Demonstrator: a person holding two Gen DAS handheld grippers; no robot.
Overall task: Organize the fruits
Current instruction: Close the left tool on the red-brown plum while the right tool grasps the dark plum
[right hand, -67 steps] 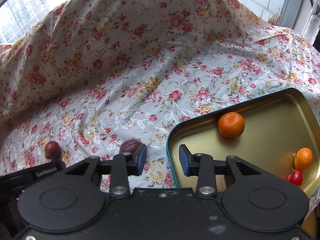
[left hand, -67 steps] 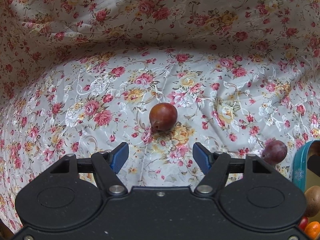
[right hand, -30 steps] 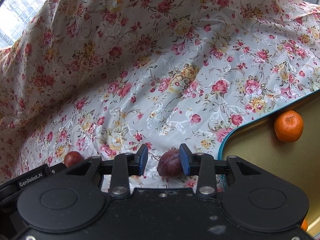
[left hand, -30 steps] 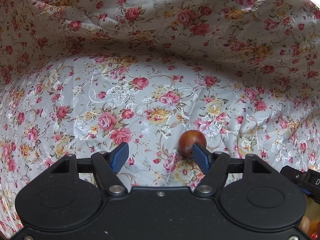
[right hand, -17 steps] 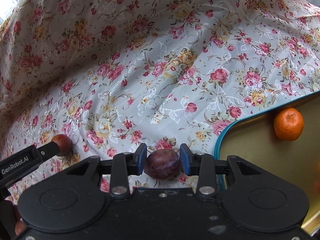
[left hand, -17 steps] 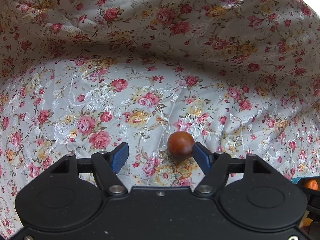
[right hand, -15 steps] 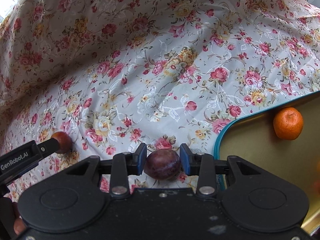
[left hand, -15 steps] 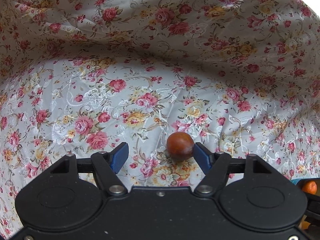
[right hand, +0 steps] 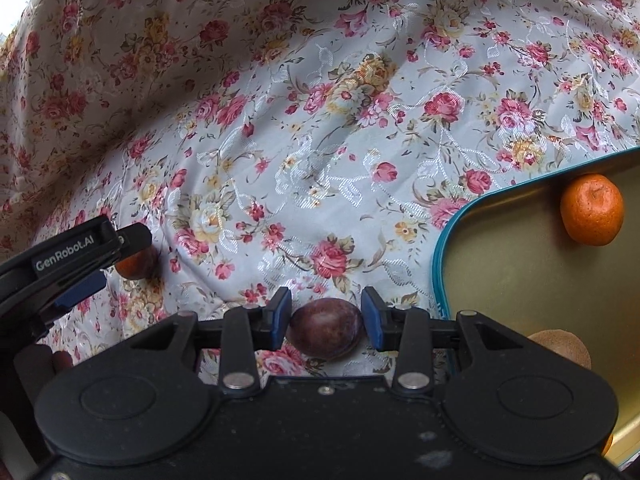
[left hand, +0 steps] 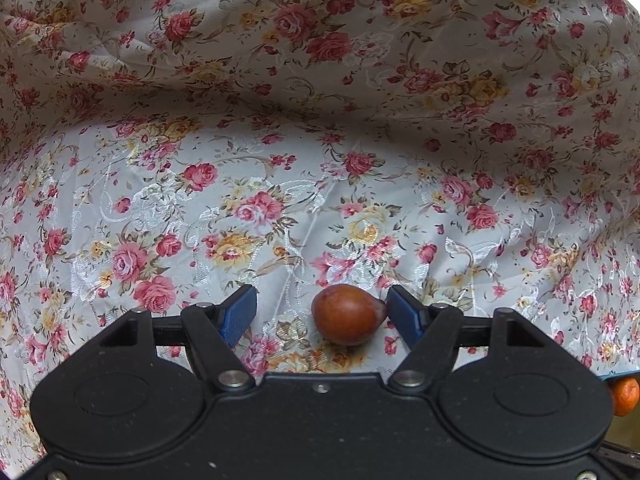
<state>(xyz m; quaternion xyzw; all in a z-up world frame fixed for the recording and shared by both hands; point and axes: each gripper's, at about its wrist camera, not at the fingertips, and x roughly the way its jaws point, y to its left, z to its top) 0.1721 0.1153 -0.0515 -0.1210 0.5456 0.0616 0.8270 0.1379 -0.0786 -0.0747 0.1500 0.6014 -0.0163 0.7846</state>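
In the left wrist view a reddish-brown plum [left hand: 346, 314] lies on the floral cloth between the fingers of my left gripper [left hand: 320, 312]. That gripper is open, and the fruit sits close to its right pad. In the right wrist view a dark purple plum [right hand: 324, 328] rests on the cloth between the blue pads of my right gripper [right hand: 324, 316]. Its jaws are opening, and the pads flank the plum closely without squeezing it. The left gripper's fingers [right hand: 80, 246] show at the left edge, around the reddish-brown plum [right hand: 136, 266].
A gold tray with a teal rim [right hand: 438, 264] lies to the right, holding a tangerine [right hand: 592, 210] and a brown kiwi [right hand: 560, 346]. A tangerine [left hand: 626, 396] also peeks in at the left wrist view's right edge. The cloth rises in folds behind.
Both grippers have come down over their plums. The reddish-brown plum now lies further in between the left fingers; the purple plum fills the gap between the right pads.
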